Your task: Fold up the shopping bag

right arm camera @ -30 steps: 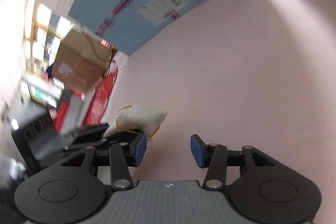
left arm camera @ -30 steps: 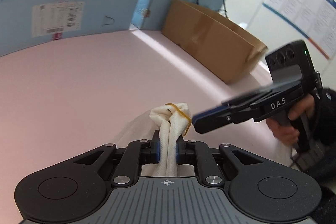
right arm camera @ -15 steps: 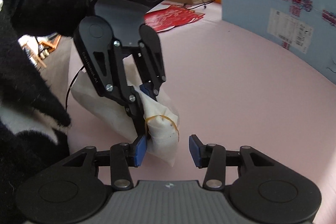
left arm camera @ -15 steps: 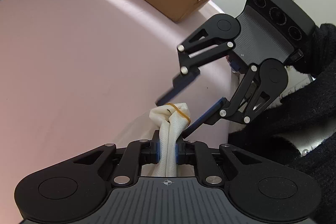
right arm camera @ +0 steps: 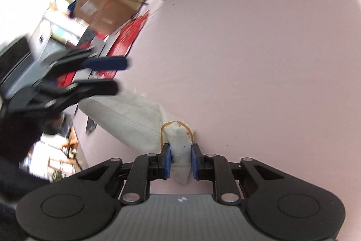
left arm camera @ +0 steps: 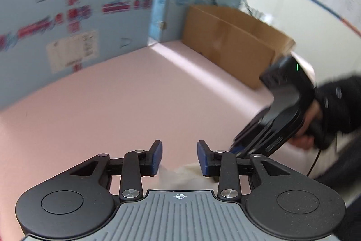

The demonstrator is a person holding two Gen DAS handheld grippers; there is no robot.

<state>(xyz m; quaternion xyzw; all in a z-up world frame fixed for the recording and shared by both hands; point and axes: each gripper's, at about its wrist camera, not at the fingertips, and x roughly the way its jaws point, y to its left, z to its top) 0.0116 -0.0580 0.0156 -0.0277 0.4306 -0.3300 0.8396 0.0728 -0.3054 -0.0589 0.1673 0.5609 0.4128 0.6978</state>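
Right tongs [right arm camera: 180, 160] angled downward, just closed, clamped on rolled shopping bag [right arm camera: 144, 123] upon worktop [right arm camera: 259, 60]. Left tongs [left arm camera: 179, 156] raised, just opened, gripping nothing.

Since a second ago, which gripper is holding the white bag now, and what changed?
The bag was handed over. The left hand-held gripper, which had pinched the rolled white bag, opened, let go and pulled back. The right hand-held gripper came in with its jaws closing and now squeezes the bag's end just below the rubber band. The rubber band stayed on the bag, and the bag stayed on the pink table.
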